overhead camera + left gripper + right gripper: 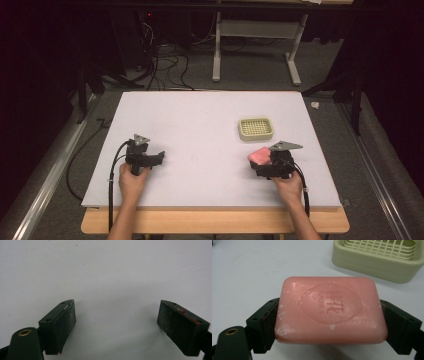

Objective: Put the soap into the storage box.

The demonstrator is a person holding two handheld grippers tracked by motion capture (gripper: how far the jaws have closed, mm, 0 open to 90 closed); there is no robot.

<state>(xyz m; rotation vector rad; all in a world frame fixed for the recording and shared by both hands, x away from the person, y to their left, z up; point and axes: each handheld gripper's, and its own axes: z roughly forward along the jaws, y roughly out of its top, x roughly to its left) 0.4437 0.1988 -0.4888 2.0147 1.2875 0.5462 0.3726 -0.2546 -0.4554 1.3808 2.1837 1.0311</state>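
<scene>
On the white table (pixel 200 130) the soap dish (pixel 255 128) sits just ahead of my right claw (pixel 329 322), whose jaws are closed flat on the ends of the pink soap (pixel 329 312). My left claw (pixel 117 322) rests wide open, empty. Soap is slick; I reckon a tilt or loosened squeeze could drop it short of the dish.

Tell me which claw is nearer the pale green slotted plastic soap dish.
Right. The right claw, shut on the pink soap bar, sits just short of the soap dish; the left claw is far across the table.
</scene>
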